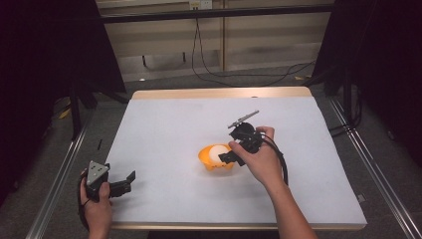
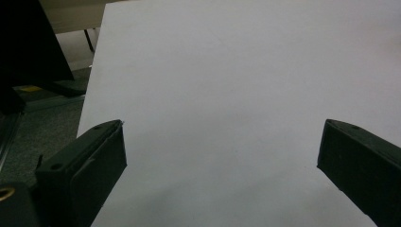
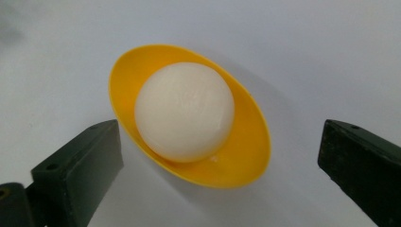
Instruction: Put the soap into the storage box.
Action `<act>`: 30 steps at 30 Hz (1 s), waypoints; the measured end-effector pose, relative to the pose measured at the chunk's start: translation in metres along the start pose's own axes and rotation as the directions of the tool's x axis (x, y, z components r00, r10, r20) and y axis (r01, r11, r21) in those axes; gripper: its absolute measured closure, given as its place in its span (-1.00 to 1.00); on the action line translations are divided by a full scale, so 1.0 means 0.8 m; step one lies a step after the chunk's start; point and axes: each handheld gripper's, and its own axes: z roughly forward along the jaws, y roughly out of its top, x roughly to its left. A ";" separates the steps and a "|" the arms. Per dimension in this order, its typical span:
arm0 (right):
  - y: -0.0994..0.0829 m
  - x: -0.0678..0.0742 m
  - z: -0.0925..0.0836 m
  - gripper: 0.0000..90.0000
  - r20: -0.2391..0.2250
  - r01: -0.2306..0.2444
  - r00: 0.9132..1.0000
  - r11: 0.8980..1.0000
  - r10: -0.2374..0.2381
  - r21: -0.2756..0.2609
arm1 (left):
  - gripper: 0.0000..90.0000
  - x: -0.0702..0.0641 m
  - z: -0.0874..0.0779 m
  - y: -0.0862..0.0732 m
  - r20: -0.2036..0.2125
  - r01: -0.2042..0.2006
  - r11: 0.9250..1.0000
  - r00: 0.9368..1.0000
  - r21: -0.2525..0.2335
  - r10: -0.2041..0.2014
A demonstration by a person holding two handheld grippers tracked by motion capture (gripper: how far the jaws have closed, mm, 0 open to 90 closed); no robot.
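Observation:
A yellow-orange bowl (image 1: pixel 214 162) (image 3: pixel 246 156) rests near the middle of the white table (image 1: pixel 164 124), and a white ball (image 1: pixel 217 154) (image 3: pixel 184 111) lies inside it. My right gripper (image 1: pixel 228 158) (image 3: pixel 222 156) hovers just above the bowl's right rim, open, its jaws wide on either side of the bowl with nothing held. Down at the table's near left corner, my left gripper (image 1: pixel 130 180) (image 2: pixel 222 161) is open over bare white surface, far from the bowl.
Metal rails (image 1: pixel 59 174) run along both sides of the table. Black cables (image 1: pixel 209 69) lie on the floor beyond the far edge (image 1: pixel 221 93). A grey plate (image 1: pixel 96 172) sits atop the left gripper.

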 end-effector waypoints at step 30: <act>-0.095 -0.075 -0.045 -1.00 0.104 -0.116 0.987 0.990 0.124 -0.076 | -0.96 0.002 -0.002 -0.001 -0.007 0.015 1.000 1.000 -0.011 -0.015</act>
